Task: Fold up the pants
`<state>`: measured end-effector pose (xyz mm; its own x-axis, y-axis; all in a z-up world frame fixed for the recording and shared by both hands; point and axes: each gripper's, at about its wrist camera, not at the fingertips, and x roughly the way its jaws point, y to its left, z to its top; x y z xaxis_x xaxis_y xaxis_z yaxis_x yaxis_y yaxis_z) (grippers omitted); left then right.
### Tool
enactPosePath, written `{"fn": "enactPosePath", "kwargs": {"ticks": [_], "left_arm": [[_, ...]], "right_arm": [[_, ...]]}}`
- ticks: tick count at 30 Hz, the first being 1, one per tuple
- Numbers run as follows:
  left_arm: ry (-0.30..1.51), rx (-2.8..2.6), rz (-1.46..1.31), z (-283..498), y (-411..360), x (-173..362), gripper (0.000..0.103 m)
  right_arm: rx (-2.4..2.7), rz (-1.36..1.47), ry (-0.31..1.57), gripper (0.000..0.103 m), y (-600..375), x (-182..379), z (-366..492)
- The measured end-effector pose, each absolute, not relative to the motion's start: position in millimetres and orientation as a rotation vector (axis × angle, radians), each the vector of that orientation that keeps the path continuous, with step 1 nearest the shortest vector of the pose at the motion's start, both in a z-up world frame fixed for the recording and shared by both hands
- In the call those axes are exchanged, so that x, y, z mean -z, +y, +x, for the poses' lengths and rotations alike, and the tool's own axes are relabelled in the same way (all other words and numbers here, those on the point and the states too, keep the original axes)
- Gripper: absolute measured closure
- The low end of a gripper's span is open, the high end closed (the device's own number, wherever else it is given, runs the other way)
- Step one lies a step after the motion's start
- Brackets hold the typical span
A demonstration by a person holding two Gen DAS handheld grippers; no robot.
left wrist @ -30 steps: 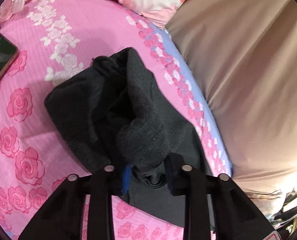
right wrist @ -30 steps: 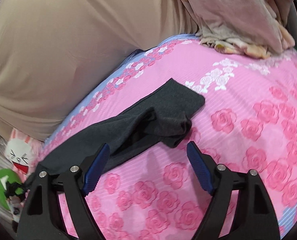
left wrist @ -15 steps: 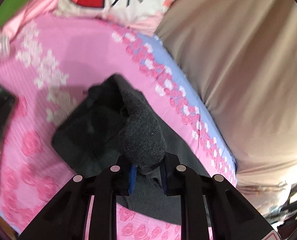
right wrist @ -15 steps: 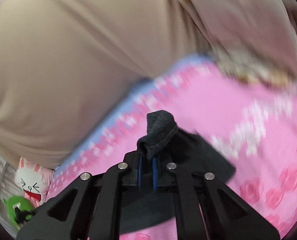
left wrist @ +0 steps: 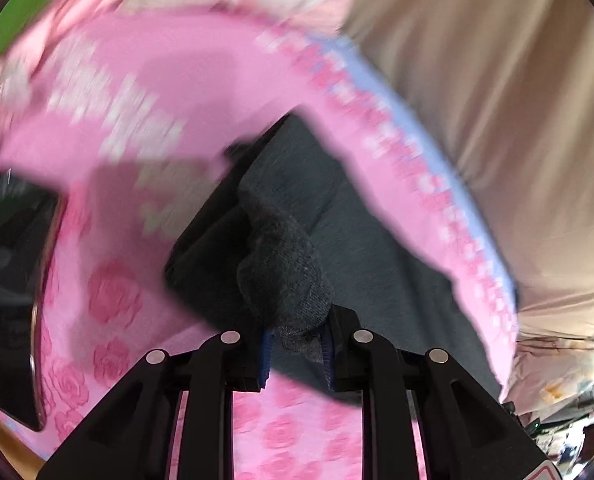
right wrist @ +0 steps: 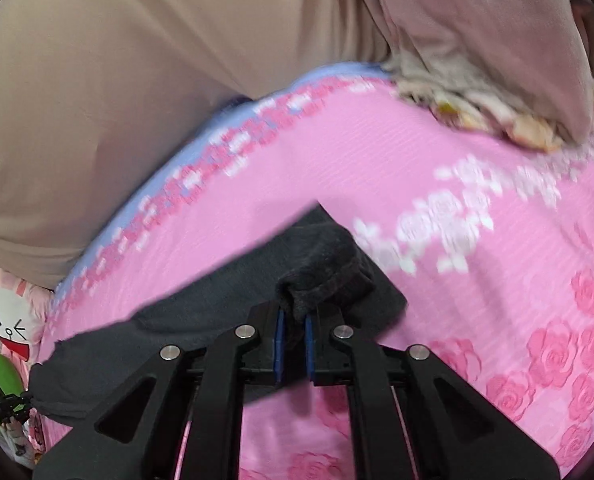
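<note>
On pink rose sheet [right wrist: 437,168], both grippers (left [left wrist: 295,354], right [right wrist: 294,334]) clamped on dark pants [right wrist: 201,316]; no legible writing.

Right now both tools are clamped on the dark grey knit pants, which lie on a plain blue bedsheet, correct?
Not quite. The left tool and right tool do each pinch a bunch of the dark grey knit pants, but the bedsheet is pink with a rose print, with only a blue strip along its edge, as the right wrist view shows.
</note>
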<state>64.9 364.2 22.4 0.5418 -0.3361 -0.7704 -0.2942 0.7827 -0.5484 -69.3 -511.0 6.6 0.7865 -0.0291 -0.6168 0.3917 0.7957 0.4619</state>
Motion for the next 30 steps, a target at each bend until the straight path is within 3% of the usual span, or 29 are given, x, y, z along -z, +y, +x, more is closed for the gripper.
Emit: {"fn": "enactPosePath", "kwargs": {"ticks": [6, 10, 13, 18, 20, 23, 28, 30], "left_arm": [[0.879, 0.079, -0.607, 106, 338, -116, 0.086], [0.818, 0.088, -0.577, 106, 338, -140, 0.086], [0.850, 0.079, -0.499, 76, 341, -109, 0.085], [1.124, -0.004, -0.503, 48, 360, 22, 0.082], [1.047, 0.019, -0.562, 35, 367, 28, 0.077], [1.024, 0.013, -0.621, 26, 373, 17, 0.067], [0.922, -0.157, -0.449, 0, 340, -34, 0.069], [0.890, -0.238, -0.348, -6, 315, -53, 0.060]], "right_arm": [[0.189, 0.555, 0.465, 0.096, -502, -113, -31], [0.143, 0.533, 0.325, 0.096, -498, -152, -47], [0.155, 0.518, 0.427, 0.096, -502, -109, -65], [0.223, 0.604, 0.808, 0.096, -519, 40, -70], [0.222, 0.642, 0.764, 0.091, -523, 50, -82], [0.243, 0.679, 0.741, 0.072, -529, 43, -94], [0.350, 0.612, 0.689, 0.047, -523, 37, -123], [0.378, 0.583, 0.658, 0.042, -519, 32, -131]]}}
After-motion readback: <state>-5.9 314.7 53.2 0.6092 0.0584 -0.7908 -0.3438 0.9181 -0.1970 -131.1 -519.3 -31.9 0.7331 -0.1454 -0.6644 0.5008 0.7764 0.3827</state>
